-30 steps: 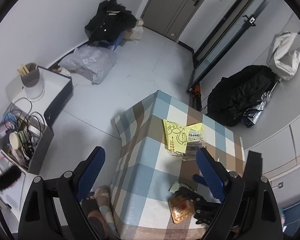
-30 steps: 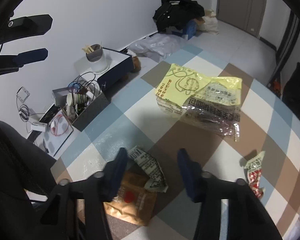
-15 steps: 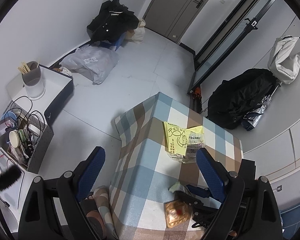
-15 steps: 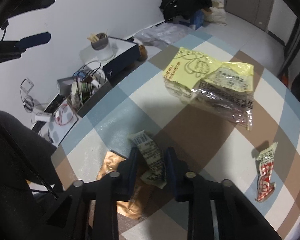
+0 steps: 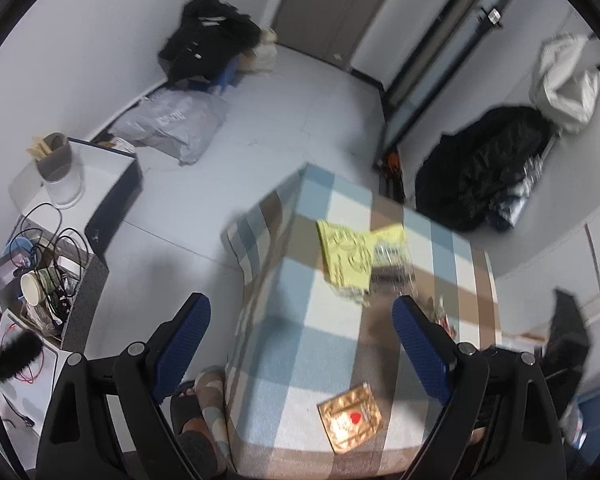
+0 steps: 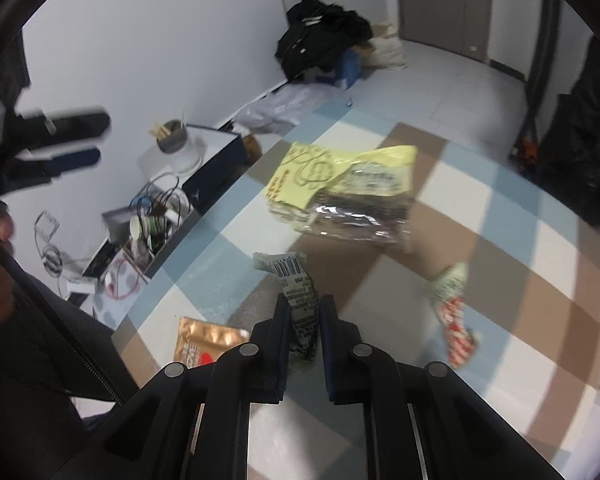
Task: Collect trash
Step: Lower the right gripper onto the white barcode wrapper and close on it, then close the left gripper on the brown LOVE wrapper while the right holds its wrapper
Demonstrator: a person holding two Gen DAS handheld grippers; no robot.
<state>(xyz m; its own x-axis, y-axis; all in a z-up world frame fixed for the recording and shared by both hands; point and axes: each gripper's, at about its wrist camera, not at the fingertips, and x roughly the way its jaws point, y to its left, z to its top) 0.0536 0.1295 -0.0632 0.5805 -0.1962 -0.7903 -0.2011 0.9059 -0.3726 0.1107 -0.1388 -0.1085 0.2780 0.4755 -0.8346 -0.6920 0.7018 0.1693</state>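
Note:
My right gripper (image 6: 304, 312) is shut on a crumpled green-white wrapper (image 6: 296, 288) with a barcode and holds it above the checked tablecloth (image 6: 520, 240). A gold packet (image 6: 206, 342) lies on the table to its left; it also shows in the left wrist view (image 5: 350, 416). A red-and-white wrapper (image 6: 454, 308) lies to the right. A yellow and clear bag (image 6: 340, 188) lies farther back, also in the left wrist view (image 5: 356, 256). My left gripper (image 5: 300, 344) is open and empty, high above the table's left edge; it shows blurred in the right wrist view (image 6: 52, 152).
Left of the table on the floor stand a box of cables and cups (image 5: 48, 280) and a white-topped box with a cup of sticks (image 5: 56, 164). A grey plastic bag (image 5: 172, 124) and black clothes (image 5: 208, 44) lie by the far wall. A slippered foot (image 5: 196, 440) is beside the table.
My right gripper has closed on the green-white wrapper and lifted it off the gold packet. The left gripper has shifted; the right gripper has left its view.

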